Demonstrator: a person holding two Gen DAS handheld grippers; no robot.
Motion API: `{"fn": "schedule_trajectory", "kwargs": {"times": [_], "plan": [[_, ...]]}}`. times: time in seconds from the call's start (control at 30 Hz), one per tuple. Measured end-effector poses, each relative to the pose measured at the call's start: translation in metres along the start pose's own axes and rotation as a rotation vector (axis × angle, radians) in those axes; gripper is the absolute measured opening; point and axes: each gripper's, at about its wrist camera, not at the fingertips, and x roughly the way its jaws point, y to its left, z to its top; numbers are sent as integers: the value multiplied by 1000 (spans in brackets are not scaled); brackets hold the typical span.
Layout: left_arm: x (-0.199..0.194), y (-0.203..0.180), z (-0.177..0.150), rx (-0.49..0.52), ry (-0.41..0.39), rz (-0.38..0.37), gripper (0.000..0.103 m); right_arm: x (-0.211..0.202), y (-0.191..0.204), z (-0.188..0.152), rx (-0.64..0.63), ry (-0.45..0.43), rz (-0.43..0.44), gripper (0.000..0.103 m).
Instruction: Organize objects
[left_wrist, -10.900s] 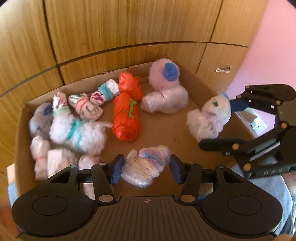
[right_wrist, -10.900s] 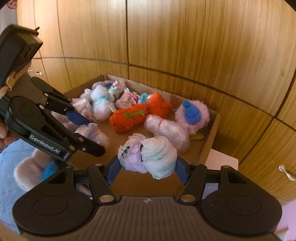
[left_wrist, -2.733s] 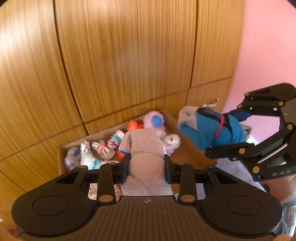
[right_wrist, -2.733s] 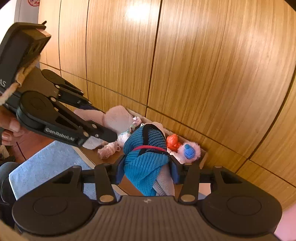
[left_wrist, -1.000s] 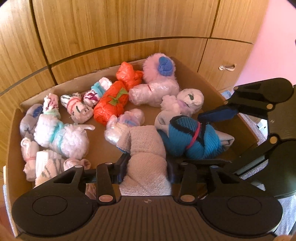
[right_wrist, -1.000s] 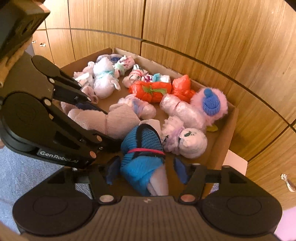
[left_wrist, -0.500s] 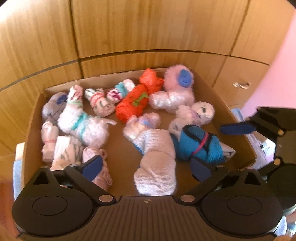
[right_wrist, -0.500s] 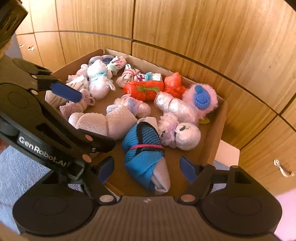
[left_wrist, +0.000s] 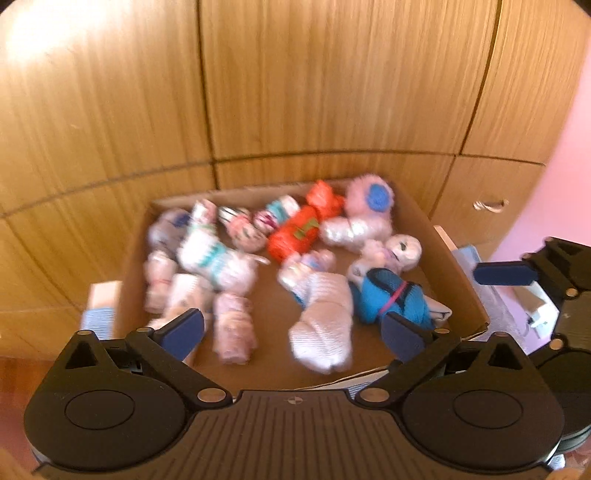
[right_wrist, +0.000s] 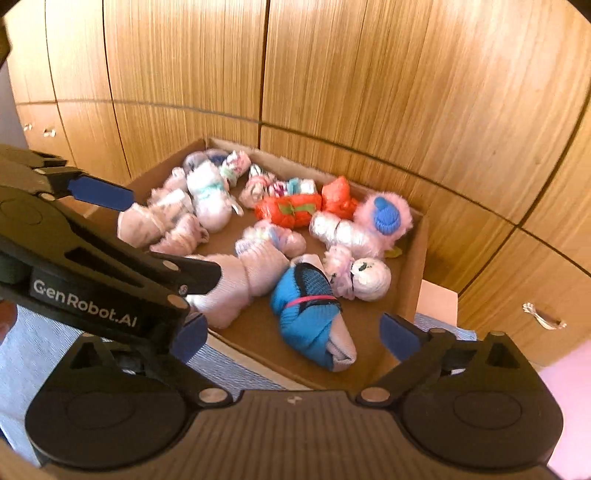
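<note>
Left wrist view is showing the left gripper (left_wrist: 291, 330) with its two blue fingers spread wide apart, holding nothing. It is hanging above the near edge of the cardboard box (left_wrist: 458, 280), pointing down into it. The pale pink sock roll (left_wrist: 325, 317) is lying in the box by the near wall, and the blue sock roll (left_wrist: 388, 301) is lying right beside it, touching it. The right gripper (right_wrist: 291, 334) is also wide apart and holding nothing. It is hanging over the near right corner of the box, looking down at the blue sock roll.

What could go wrong? The two grippers are sitting very close, and the left one is crossing in front of the right one, so they could be bumping if both move at once. The box is getting full. A low finger could be catching a roll or the box wall and knocking socks out. The left picture is blurry, so small things there are hard to tell.
</note>
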Motion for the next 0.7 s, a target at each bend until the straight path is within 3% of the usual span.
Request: {"fn": "schedule_trajectory", "kwargs": {"times": [0.23,0.43,0.7], "plan": [[-37,11,-10,21,-103,128,103,-21,7,-3,55,-34,-20,102],[-61,27,-22,18,-163,58,102,-31,15,-1,72,-58,-26,102],[-73,39,-30,15,-195,37,103,-34,23,-6,69,-61,-23,102]]}}
